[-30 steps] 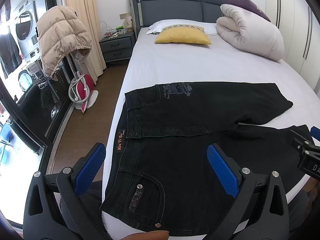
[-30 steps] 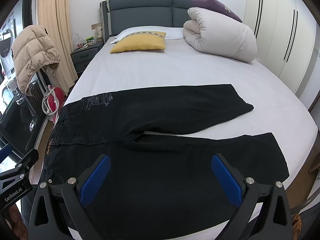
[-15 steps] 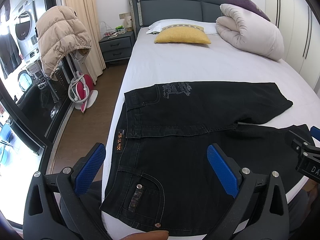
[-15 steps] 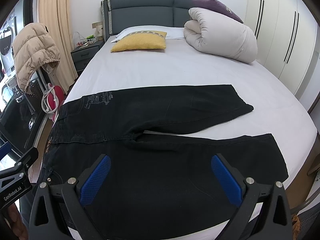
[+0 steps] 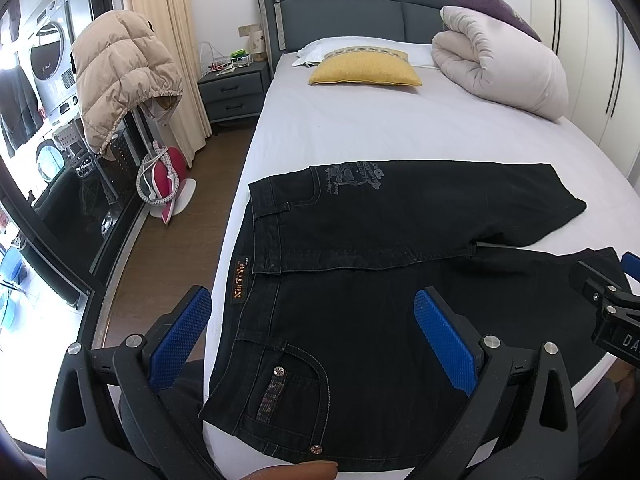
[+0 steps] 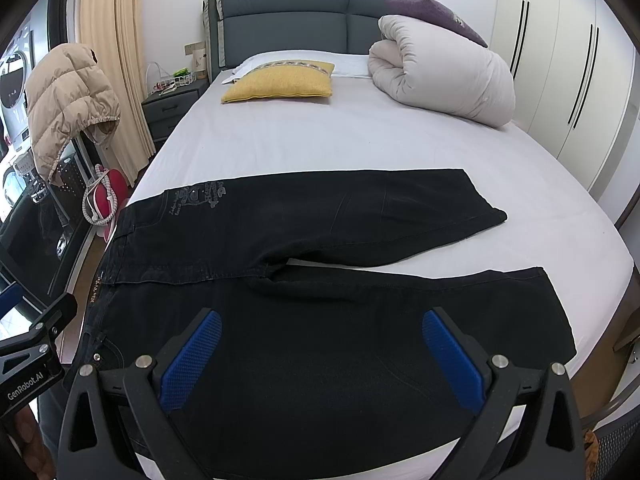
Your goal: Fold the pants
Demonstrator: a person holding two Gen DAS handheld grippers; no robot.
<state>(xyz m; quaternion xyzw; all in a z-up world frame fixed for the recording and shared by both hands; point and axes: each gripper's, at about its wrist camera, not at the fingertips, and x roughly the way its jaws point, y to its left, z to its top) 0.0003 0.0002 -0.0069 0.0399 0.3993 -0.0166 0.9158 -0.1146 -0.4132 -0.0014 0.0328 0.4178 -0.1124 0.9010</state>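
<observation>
Left wrist view: the left gripper with blue textured pads is hovering wide open and gripping nothing above the waist end of the black denim pants, which are lying flat across the near end of the white-sheeted bed. Right wrist view: the right gripper is likewise hanging spread wide and empty over the nearer leg of the pants, legs lying slightly apart, well short of the yellow pillow at the bed's head.
</observation>
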